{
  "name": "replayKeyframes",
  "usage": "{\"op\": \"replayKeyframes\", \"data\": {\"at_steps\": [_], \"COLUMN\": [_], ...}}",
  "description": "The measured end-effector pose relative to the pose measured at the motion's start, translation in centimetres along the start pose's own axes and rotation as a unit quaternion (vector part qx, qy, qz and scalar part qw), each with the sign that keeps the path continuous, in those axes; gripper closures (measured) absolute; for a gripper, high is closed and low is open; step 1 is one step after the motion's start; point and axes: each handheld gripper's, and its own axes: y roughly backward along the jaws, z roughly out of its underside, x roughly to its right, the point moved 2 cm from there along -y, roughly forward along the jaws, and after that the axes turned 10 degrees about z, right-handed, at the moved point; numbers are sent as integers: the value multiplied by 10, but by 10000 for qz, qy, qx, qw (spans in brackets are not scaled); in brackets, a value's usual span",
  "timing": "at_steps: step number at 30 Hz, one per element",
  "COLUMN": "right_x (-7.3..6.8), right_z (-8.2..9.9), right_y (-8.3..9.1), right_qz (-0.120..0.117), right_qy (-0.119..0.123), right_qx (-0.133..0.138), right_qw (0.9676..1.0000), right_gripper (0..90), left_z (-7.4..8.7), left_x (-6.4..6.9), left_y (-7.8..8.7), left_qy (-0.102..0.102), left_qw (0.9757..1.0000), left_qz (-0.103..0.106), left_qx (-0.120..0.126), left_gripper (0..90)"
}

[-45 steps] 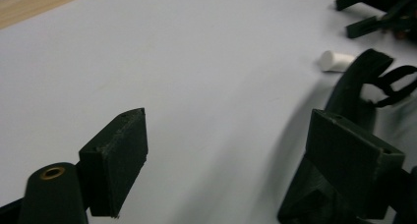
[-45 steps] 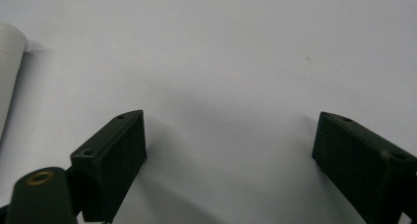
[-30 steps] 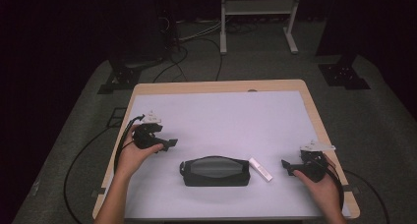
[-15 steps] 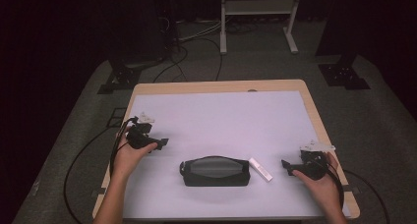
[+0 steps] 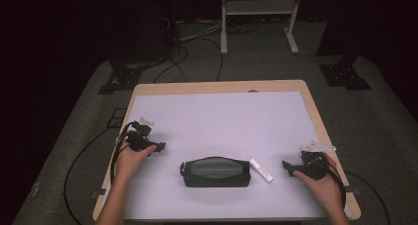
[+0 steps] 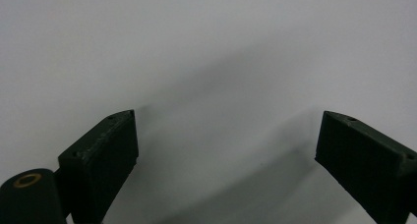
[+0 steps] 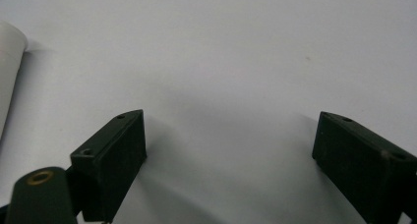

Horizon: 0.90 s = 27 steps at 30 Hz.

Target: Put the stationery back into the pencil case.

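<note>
High view: dark zip pouch (image 5: 215, 171) lies near the front edge of the white table (image 5: 222, 116), mouth looks open. White tube (image 5: 261, 170) sits just beside its right end, maybe touching, can't tell. Left gripper (image 5: 158, 147) is off to the pouch's left, right gripper (image 5: 287, 168) near the tube's far side. Both sit low over the mat, neither touching anything.

Left gripper view has jaws spread wide over bare surface. Right gripper view same: wide apart, empty, tube end (image 7: 9, 71) at the left edge.

My read: approach stage, nothing grasped yet. Likely next move is right claw onto the tube while the left steadies the pouch, then tube goes in.

Tube lies angled, so the right gripper needs to turn to straddle it. No clutter on the table; stands and cables on the floor beyond, irrelevant.
</note>
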Motion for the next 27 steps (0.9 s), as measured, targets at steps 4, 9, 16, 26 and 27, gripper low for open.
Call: {"op": "replayKeyframes", "data": {"at_steps": [4,9,16,26,27], "right_x": [0,0,0,1,1], "right_z": [0,-1,-2,-4,-4], "right_y": [0,1,2,11,11], "right_qz": [2,9,-13,-160,-160], "right_qy": [5,37,47,-25,-25], "right_qx": [-1,-13,-73,43,43], "right_qw": [10000,10000,10000,9999,9999], "right_gripper": [119,129,166,250,250], "left_z": [1,7,14,21,21], "left_x": [-1,-1,-1,-1,-1], "left_y": [-3,-4,-4,-4,-5], "left_qy": [22,45,26,-26,-26], "left_qw": [10000,9996,9981,9959,9959], "left_qz": [-30,-85,-91,-91,-93], "left_qx": [0,271,609,900,900], "left_gripper": [67,26,20,19,19]}}
